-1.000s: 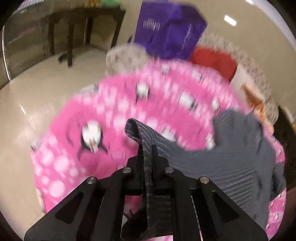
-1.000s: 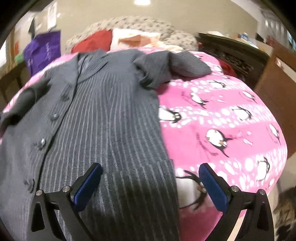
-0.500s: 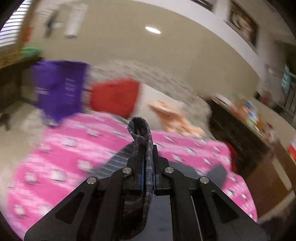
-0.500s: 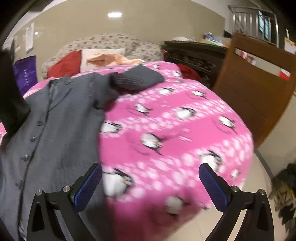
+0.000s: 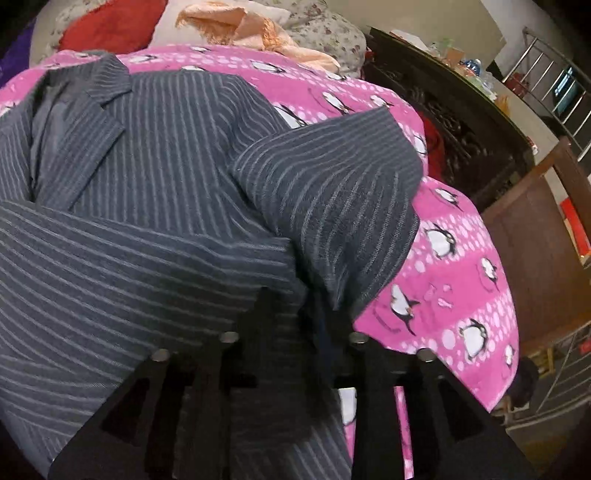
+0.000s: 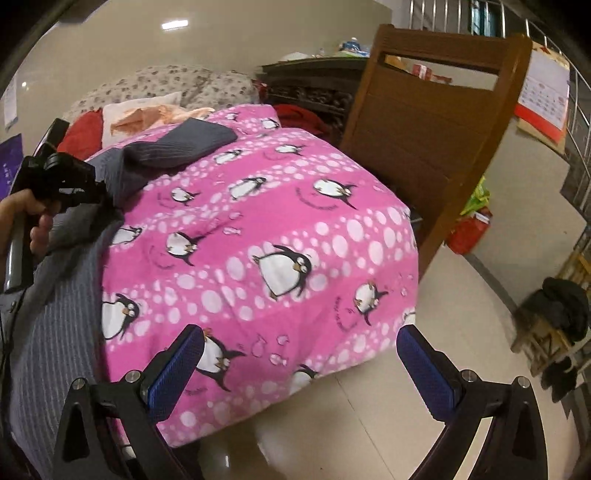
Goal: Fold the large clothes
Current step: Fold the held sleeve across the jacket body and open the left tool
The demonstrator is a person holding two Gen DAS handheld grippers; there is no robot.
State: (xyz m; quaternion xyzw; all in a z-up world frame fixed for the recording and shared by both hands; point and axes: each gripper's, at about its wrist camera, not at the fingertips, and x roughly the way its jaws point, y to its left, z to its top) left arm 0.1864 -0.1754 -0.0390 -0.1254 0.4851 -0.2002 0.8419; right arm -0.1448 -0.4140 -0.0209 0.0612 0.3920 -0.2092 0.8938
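A grey pinstriped jacket (image 5: pixel 166 155) lies front-up on a pink penguin blanket (image 5: pixel 454 266). Its right sleeve (image 5: pixel 332 177) is bent across the blanket. My left gripper (image 5: pixel 295 314) is shut on the jacket's left sleeve (image 5: pixel 129 280) and holds it laid across the jacket's front; its fingertips are hidden in the cloth. In the right wrist view the left gripper (image 6: pixel 92 192) sits over the jacket (image 6: pixel 48 332) at the left. My right gripper (image 6: pixel 299 354) is wide open and empty, above the blanket's (image 6: pixel 280 221) front corner.
A wooden chair (image 6: pixel 436 122) stands against the bed's right side. A dark carved cabinet (image 5: pixel 461 110) is behind the bed. A red cushion (image 5: pixel 110 26) and an orange cloth (image 5: pixel 236 22) lie at the head. Tiled floor (image 6: pixel 369 424) and shoes (image 6: pixel 554 373) are to the right.
My left gripper has swung the sleeve from the bed's left side over onto the jacket's front. My right gripper has turned right, off the jacket's hem, staying open.
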